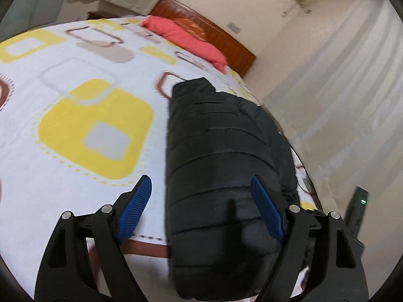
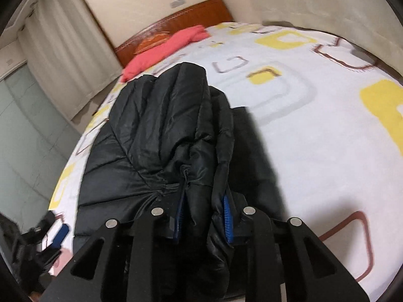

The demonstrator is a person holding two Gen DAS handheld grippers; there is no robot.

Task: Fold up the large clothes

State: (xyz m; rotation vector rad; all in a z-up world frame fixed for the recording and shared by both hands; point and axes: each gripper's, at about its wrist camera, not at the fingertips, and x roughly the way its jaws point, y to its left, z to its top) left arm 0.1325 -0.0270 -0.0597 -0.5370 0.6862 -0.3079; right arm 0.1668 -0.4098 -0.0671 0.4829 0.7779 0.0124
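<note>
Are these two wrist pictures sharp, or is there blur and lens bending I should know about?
Left wrist view: motion blur smears the bedsheet and curtain; fisheye bows the bed. Right wrist view: black jacket near the right gripper fairly sharp, red pillow soft, corners dark.

The bed's white sheet with yellow and brown squares [image 1: 75, 130] lies bare across its wide middle, giving passing room. The black quilted puffer jacket [image 1: 221, 166] fills the curtain-side edge, and a coral-red pillow [image 1: 186, 40] blocks the head end by the wooden headboard [image 2: 181, 17].
</note>
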